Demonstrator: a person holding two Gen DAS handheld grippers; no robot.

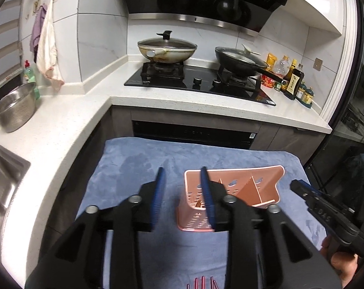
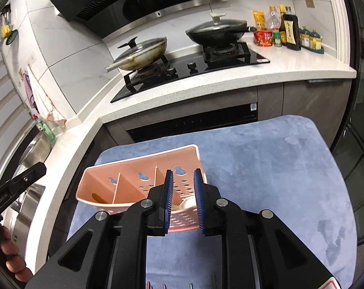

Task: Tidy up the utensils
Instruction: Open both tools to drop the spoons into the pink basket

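- Left gripper point(image 1: 183, 180) is hovering part-open, holding nothing.
- Right gripper point(image 2: 183, 183) is standing narrowly open and empty over the pink caddy point(image 2: 124, 185); be approaching the next utensil squarely.

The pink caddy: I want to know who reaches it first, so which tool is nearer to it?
Right. The right tool hangs over the pink caddy's near right end; the left tool hangs beside its left end, over the blue cloth.

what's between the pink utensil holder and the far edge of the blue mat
Nothing: in the right wrist view the blue mat is bare from the pink utensil holder to its far edge. The left wrist view shows only a faint damp-looking patch there.
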